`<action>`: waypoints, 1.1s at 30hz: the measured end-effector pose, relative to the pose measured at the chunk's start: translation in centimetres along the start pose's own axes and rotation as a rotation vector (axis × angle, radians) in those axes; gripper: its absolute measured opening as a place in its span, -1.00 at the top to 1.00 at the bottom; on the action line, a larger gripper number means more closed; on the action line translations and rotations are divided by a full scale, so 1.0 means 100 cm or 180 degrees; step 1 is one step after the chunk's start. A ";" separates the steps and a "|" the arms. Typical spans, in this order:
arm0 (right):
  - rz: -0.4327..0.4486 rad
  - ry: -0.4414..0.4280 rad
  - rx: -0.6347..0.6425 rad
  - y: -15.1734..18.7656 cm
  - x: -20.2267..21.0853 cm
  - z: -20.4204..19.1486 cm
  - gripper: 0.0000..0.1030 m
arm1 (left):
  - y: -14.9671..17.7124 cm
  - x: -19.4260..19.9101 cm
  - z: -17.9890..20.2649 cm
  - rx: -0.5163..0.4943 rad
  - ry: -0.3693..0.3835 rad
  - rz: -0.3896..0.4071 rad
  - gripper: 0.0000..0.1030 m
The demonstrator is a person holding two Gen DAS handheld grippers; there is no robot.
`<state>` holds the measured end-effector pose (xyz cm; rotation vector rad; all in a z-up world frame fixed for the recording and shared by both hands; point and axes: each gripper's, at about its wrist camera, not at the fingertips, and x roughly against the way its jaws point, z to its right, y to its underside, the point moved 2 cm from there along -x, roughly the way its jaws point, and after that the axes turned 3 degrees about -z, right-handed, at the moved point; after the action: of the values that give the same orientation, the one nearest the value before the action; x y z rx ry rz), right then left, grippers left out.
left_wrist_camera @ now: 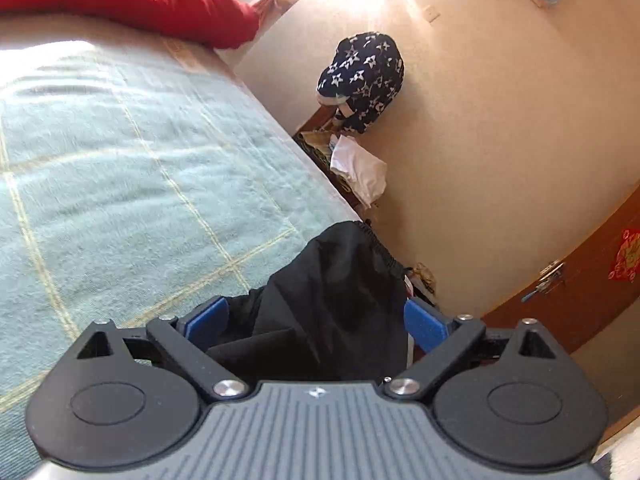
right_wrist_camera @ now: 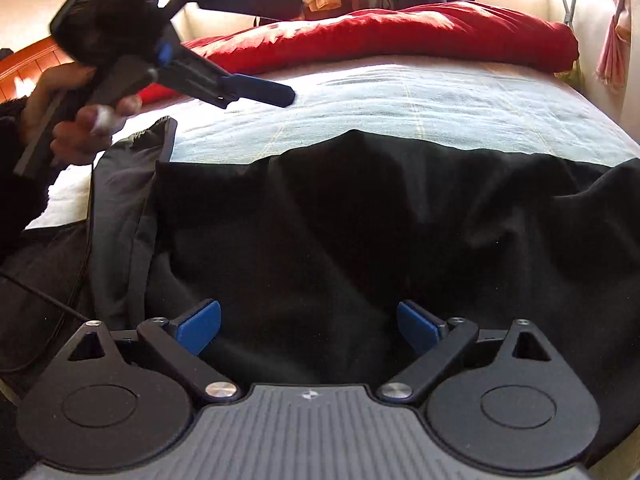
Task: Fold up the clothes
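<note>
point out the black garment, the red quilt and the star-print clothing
black garment (right_wrist_camera: 340, 220), right wrist view, middle of the cloth
red quilt (right_wrist_camera: 420, 36), right wrist view, its top face
star-print clothing (left_wrist_camera: 366, 76), left wrist view, centre of the bundle

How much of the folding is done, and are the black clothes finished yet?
Done: the black garment lies on the bed, doubled over but bunched. In hand: nothing; the right gripper and left gripper are both open, holding no cloth. Left: smoothing it and finishing the folds. The red quilt sits behind, untouched.
</note>
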<state>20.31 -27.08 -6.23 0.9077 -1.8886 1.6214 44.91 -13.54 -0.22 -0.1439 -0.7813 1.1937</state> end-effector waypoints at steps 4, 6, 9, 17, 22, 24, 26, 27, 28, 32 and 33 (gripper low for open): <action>-0.0042 0.0032 0.0052 0.003 0.001 -0.001 -1.00 | 0.004 -0.042 -0.035 0.0632 0.0295 -0.0453 -0.83; -0.0007 0.0003 0.0011 0.006 0.005 0.001 -1.00 | 0.011 -0.049 -0.043 0.0802 0.0370 -0.0513 -0.84; 0.0050 -0.0032 -0.0032 0.011 0.009 0.002 -1.00 | 0.009 -0.054 -0.049 0.0937 0.0496 -0.0527 -0.86; 0.0097 -0.0030 -0.0045 0.017 0.016 0.001 -1.00 | -0.027 -0.099 -0.044 0.1071 0.0551 -0.0587 -0.92; 0.0120 -0.0042 -0.0065 0.019 0.019 0.004 -1.00 | -0.051 -0.073 -0.033 0.1092 0.0955 -0.0237 -0.92; 0.0128 -0.0047 -0.0072 0.019 0.019 0.005 -1.00 | -0.051 -0.069 -0.031 0.1020 0.0930 -0.0244 -0.92; 0.0124 -0.0048 -0.0076 0.018 0.019 0.006 -1.00 | -0.046 -0.067 -0.028 0.0895 0.0791 -0.0312 -0.92; 0.0117 -0.0045 -0.0070 0.018 0.018 0.006 -1.00 | -0.042 -0.067 -0.028 0.0840 0.0722 -0.0341 -0.92; 0.0110 -0.0042 -0.0064 0.017 0.018 0.005 -1.00 | -0.037 -0.067 -0.032 0.0844 0.0697 -0.0407 -0.92; 0.0094 -0.0028 -0.0054 0.016 0.017 0.006 -1.00 | -0.021 -0.067 -0.051 0.0951 0.0605 -0.0588 -0.92; 0.0093 -0.0024 -0.0055 0.015 0.016 0.006 -1.00 | -0.020 -0.070 -0.053 0.0954 0.0582 -0.0619 -0.92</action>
<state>18.12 -27.86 -6.15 0.8843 -1.9267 1.6181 48.65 -18.87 -6.42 0.0688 -0.4392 1.0818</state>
